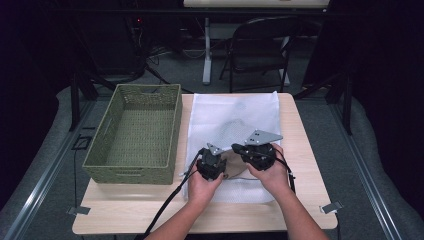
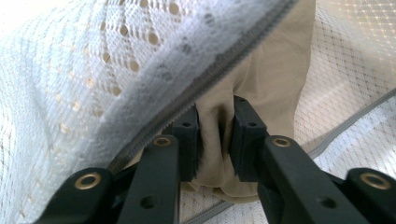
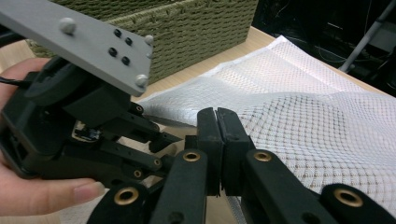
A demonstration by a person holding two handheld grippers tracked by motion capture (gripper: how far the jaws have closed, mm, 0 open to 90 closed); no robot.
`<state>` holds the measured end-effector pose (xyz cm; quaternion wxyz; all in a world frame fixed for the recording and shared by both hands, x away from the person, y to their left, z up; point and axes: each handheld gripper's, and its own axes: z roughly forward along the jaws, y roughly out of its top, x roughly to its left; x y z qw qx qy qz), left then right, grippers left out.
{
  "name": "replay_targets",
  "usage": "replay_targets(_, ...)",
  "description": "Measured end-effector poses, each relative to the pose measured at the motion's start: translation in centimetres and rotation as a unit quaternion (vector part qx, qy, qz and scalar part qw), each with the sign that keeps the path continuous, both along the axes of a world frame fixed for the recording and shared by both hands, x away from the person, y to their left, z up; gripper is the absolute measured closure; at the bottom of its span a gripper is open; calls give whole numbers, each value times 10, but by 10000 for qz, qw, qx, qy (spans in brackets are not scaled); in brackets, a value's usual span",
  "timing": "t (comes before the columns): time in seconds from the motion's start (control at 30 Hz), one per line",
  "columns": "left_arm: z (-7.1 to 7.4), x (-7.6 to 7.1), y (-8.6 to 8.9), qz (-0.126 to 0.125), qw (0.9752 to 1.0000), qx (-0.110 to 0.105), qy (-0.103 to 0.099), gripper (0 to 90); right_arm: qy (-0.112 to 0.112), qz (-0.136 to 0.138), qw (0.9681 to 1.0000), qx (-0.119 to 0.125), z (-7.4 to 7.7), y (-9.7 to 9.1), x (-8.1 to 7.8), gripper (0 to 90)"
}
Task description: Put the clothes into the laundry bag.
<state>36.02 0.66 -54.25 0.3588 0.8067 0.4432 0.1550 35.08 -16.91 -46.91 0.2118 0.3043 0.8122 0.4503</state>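
No writing shows anywhere. The left gripper [image 2: 215,140] pinches beige cloth [image 2: 271,93] inside the white mesh zip bag [image 1: 232,117] on the table; the right gripper [image 3: 218,135], jaws pressed together, clamps the bag's edge.

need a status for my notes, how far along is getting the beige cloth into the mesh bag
Done: the white mesh bag lies flat, zipper open. In hand: the left gripper pinches the beige cloth at the opening; the right gripper holds the bag's edge. Left: push the cloth fully inside, then zip.
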Motion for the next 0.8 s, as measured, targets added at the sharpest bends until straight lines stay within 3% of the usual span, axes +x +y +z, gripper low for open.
replay_targets(0.4, 8, -13, 12, -152, 9998, -95, 115, 595, 123, -42, 9999, -63, -5, -2, 2, 891)
replay_targets(0.8, 14, -26, 42, -309, 9984, -82, 459, 605, 246, -14, 9996, -135, -12, -1, 1, 891)
